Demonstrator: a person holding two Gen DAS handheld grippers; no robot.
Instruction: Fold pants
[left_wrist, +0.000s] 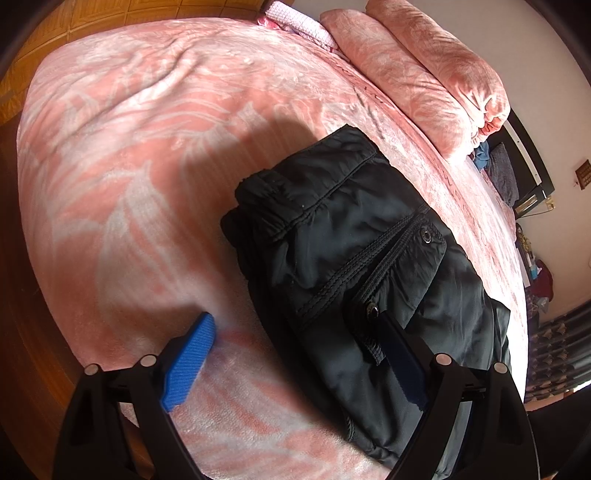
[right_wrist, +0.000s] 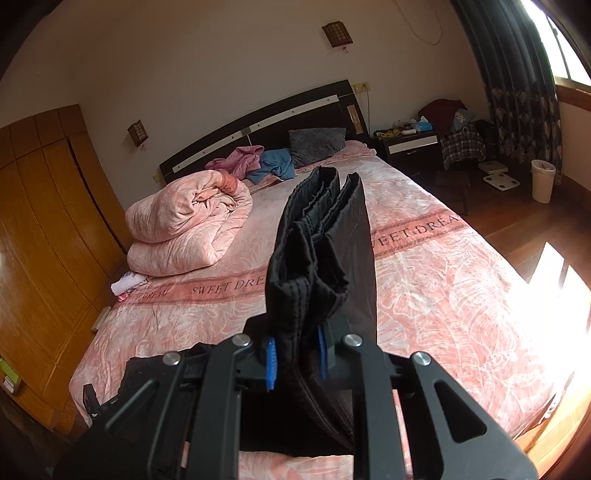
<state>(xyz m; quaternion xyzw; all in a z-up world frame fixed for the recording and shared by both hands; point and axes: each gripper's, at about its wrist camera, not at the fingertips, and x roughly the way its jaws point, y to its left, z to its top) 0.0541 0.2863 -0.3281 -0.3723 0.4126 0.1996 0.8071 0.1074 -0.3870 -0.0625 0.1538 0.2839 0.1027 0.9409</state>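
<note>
Black pants (left_wrist: 354, 258) lie folded into a thick packet on the pink bedspread (left_wrist: 129, 166), pocket side up. My left gripper (left_wrist: 295, 354) hovers open at the packet's near edge. Its left blue pad (left_wrist: 192, 362) is over bare bedspread and its right finger (left_wrist: 402, 365) is over the black cloth, with nothing clamped. In the right wrist view my right gripper (right_wrist: 295, 360) is shut on a folded bundle of black pants (right_wrist: 325, 243) that sticks out ahead of it above the bed. I cannot tell whether both views show the same pair.
A rolled pink quilt (right_wrist: 184, 229) sits at the bed's left, with pink and blue clothes (right_wrist: 258, 162) and a grey pillow (right_wrist: 317, 142) by the headboard. Wooden wardrobe (right_wrist: 40, 229) on the left. Nightstand (right_wrist: 410, 144), white bin (right_wrist: 543, 181) and wooden floor on the right.
</note>
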